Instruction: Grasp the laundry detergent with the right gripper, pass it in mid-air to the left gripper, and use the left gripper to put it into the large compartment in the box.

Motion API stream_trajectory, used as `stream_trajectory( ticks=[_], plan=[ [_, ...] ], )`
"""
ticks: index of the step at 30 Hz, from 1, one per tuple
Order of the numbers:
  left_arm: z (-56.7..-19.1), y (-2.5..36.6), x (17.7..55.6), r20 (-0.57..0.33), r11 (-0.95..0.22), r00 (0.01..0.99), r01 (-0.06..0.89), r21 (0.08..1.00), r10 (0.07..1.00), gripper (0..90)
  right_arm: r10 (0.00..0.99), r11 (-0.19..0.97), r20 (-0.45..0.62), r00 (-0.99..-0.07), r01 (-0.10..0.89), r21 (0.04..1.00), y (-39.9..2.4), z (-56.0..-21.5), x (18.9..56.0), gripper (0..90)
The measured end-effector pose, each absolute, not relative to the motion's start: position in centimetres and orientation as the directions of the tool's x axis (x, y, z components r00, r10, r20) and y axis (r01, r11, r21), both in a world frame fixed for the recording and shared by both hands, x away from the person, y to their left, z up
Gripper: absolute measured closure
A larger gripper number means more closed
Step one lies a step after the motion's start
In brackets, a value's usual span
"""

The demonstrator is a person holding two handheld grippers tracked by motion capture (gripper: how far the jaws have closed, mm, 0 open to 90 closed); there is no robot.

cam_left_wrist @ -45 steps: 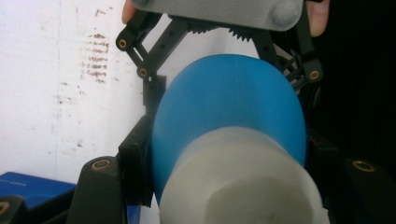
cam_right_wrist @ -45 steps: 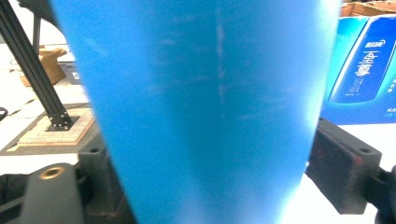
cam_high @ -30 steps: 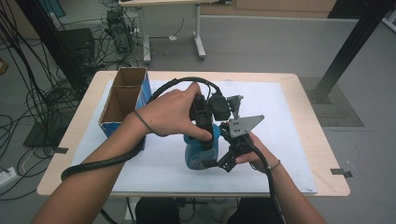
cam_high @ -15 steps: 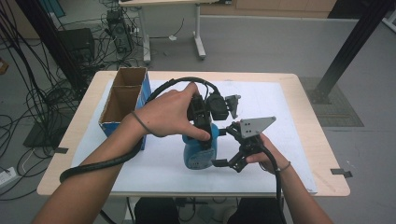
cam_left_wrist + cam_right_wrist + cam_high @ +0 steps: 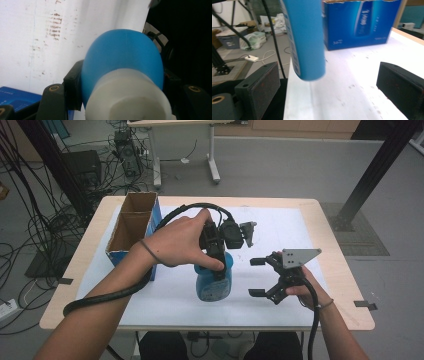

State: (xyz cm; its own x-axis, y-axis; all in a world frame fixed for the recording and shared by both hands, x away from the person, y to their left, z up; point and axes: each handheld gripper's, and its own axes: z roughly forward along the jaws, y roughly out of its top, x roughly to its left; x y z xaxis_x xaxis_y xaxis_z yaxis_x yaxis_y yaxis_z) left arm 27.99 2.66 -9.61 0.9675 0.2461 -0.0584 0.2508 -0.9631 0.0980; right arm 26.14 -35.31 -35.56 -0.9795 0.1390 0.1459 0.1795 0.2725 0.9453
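Note:
A blue bottle (image 5: 215, 282) with a white cap (image 5: 127, 100) hangs cap-up just above the white sheet (image 5: 280, 232). My left gripper (image 5: 217, 265) points down over it, shut on its shoulder just below the cap. In the left gripper view the jaws (image 5: 122, 82) press on both sides of the bottle (image 5: 122, 57). My right gripper (image 5: 255, 277) stands open a short way to the bottle's right, jaws toward it and nothing between them. In the right gripper view, the bottle (image 5: 305, 37) hangs ahead of the wide-apart jaws (image 5: 330, 92), clear of both pads.
An open blue cardboard box (image 5: 131, 227) stands at the sheet's left edge; it also appears as the blue box (image 5: 359, 22) behind the bottle. A thick black cable (image 5: 110, 295) trails from the left gripper across the front left. The table's right edge (image 5: 345, 270) is close to my right hand.
My right gripper has drawn away to the right from the bottle's lower end. The left gripper and the bottle have stayed in place.

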Motion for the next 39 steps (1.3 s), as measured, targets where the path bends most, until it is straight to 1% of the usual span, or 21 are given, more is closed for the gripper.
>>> stream_trajectory(
  ticks=[8,10,14,24,27,28,29,31,35,39],
  plan=[
    [-9.6,2.6,27.6,-0.053,-0.964,0.968,0.25,0.09,0.246,37.6,0.236,0.255,0.167,-0.957,0.227,0.94,-39.1,-36.3,24.7,5.0],
    [-9.6,2.8,27.6,-0.054,-0.963,0.968,0.25,0.102,0.245,37.6,0.258,0.251,0.172,-0.951,0.238,0.938,-39.8,-36.4,24.4,5.1],
    [-9.5,2.7,27.5,-0.054,-0.962,0.967,0.252,0.101,0.248,37.6,0.288,0.247,0.178,-0.941,0.253,0.936,-40.7,-36.7,23.9,5.1],
    [-9.1,2.7,27.0,-0.029,-0.954,0.96,0.278,0.108,0.277,37.6,0.329,0.246,0.194,-0.924,0.282,0.927,-41.2,-37.6,23.2,5.3],
    [-8.9,2.6,26.9,-0.019,-0.942,0.948,0.317,0.111,0.317,37.5,0.333,0.242,0.197,-0.922,0.285,0.928,-41.3,-37.7,23.1,5.4],
    [-8.9,2.6,26.9,-0.019,-0.942,0.948,0.317,0.111,0.317,37.6,0.333,0.242,0.197,-0.922,0.285,0.928,-41.3,-37.7,23.1,5.4],
    [-8.8,2.8,26.7,-0.018,-0.933,0.941,0.338,0.126,0.338,37.6,0.335,0.241,0.198,-0.921,0.287,0.927,-41.2,-37.8,23.1,5.4],
    [-8.6,2.7,26.7,-0.012,-0.927,0.934,0.355,0.118,0.356,37.6,0.339,0.244,0.196,-0.92,0.287,0.926,-41.2,-37.8,23.0,5.4],
    [-8.1,3.2,26.6,-0.01,-0.899,0.91,0.41,0.151,0.414,37.5,0.35,0.242,0.202,-0.915,0.297,0.924,-41.3,-38.0,22.8,5.7],
    [-7.9,3.0,26.7,-0.005,-0.888,0.897,0.439,0.138,0.442,37.6,0.357,0.244,0.203,-0.912,0.301,0.922,-41.3,-38.1,22.7,6.3]
  ],
)
